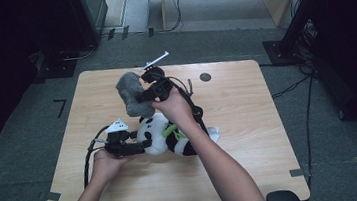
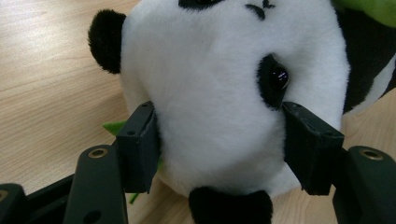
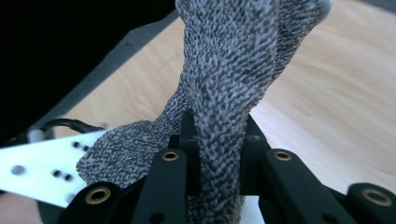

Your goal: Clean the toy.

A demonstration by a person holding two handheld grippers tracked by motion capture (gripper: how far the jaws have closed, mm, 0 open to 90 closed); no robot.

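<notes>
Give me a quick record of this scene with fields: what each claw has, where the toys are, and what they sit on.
left claw: closed on the head of the panda toy, one pad on each side of the face
right claw: shut on the grey knitted cloth, pinching a fold of it
panda toy: lying on the table, near the middle
grey knitted cloth: held up above the table, behind the panda in the high view
table: light wood

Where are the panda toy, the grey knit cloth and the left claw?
panda toy (image 2: 224,93), left gripper view, white face.
grey knit cloth (image 3: 229,70), right gripper view, bunched middle.
left claw (image 1: 143,145), high view, between its tips.
</notes>
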